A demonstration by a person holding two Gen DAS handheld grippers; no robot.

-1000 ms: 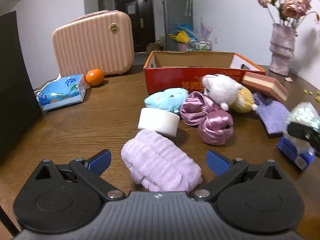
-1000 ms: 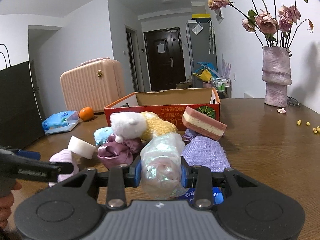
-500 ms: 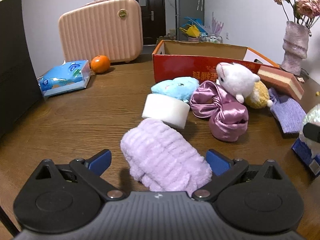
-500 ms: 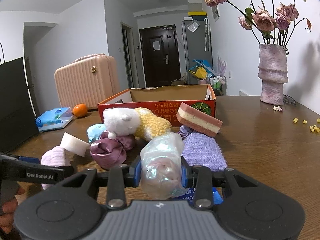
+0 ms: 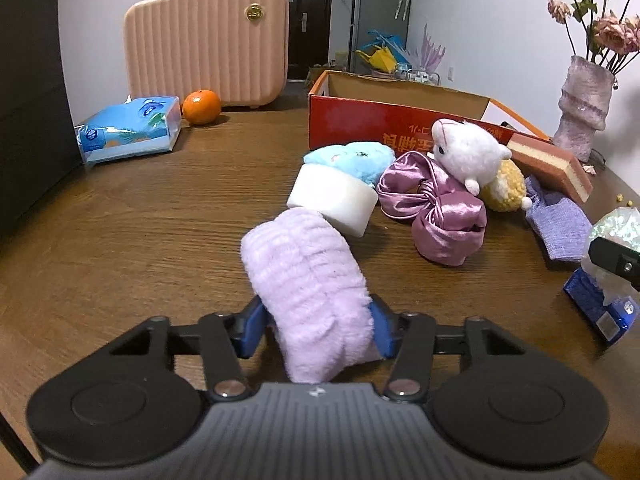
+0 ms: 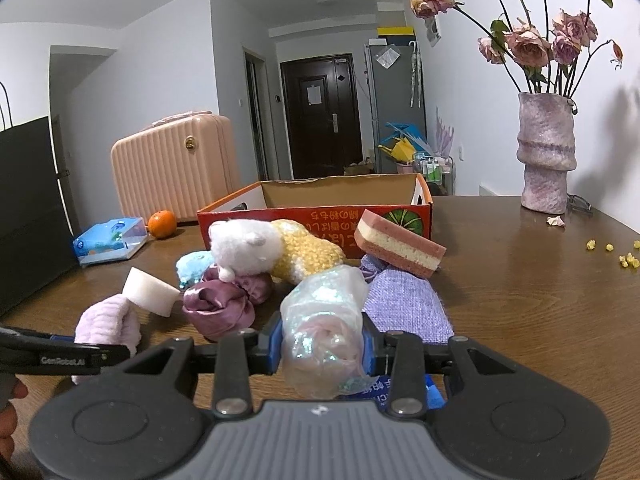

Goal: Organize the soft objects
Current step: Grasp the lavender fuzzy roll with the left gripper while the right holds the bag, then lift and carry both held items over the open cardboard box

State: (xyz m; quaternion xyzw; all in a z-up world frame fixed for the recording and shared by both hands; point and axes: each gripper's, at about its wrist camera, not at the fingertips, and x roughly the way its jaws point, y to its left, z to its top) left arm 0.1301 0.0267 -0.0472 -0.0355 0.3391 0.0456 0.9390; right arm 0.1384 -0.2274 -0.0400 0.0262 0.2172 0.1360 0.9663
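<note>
My left gripper [image 5: 316,330] is closing on a fluffy lilac cloth roll [image 5: 308,280] that lies on the wooden table, and its blue pads press both sides of the roll's near end. The roll [image 6: 106,322] also shows at the lower left of the right wrist view. My right gripper [image 6: 322,346] is shut on a crinkly iridescent plastic bundle [image 6: 324,320], held above a blue packet [image 5: 600,304]. Beyond lie a white foam block [image 5: 332,200], a light-blue plush [image 5: 352,158], a purple satin scrunchie [image 5: 440,208], a white and yellow plush [image 5: 472,156], a striped sponge [image 6: 400,242] and a lilac knitted cloth [image 6: 404,306].
An open red cardboard box [image 5: 360,114] stands behind the pile. A pink suitcase [image 5: 208,44], an orange [image 5: 202,107] and a tissue pack [image 5: 130,128] sit at the far left. A vase of dried roses [image 6: 546,156] stands far right, with yellow crumbs [image 6: 612,252] nearby.
The left gripper's jaws have gone from wide apart to pressing on the lilac roll's near end, and its view has tilted slightly. The right gripper still holds the plastic bundle in place.
</note>
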